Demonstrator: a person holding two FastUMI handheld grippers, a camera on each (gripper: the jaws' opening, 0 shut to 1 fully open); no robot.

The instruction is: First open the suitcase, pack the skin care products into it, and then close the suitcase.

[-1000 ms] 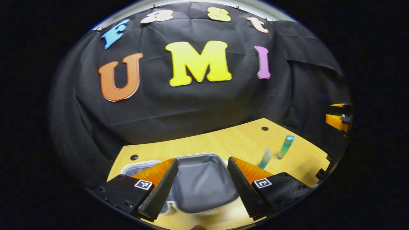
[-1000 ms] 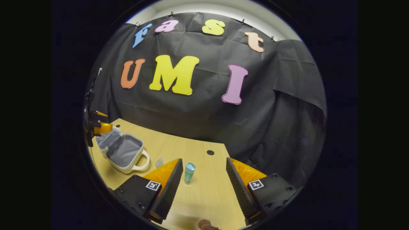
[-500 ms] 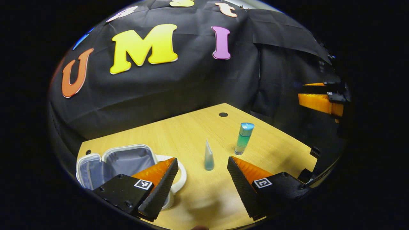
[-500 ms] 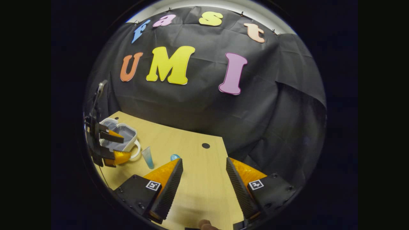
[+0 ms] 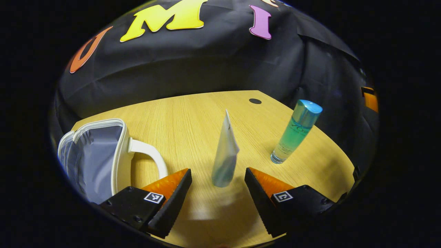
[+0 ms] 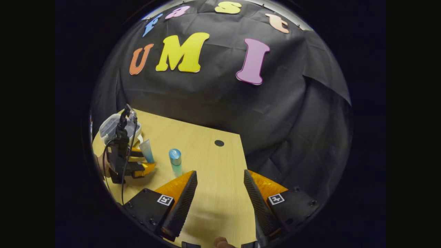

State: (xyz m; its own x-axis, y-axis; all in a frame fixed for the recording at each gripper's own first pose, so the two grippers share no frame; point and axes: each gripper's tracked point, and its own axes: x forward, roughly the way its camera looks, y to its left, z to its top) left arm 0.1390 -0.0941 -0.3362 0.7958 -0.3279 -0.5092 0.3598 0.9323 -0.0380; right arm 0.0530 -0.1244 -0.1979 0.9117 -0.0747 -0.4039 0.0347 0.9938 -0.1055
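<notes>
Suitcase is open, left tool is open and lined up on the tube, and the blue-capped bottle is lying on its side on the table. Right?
Not quite. The bottle is standing upright on the table, as the left gripper view shows. The rest holds: the suitcase is open, and the left tool is open with the tube standing between its fingers, not yet gripped.

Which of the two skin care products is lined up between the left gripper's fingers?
The pale squeeze tube, standing cap-down between the open left gripper fingers. The green bottle with the blue cap stands farther off to the right.
</notes>
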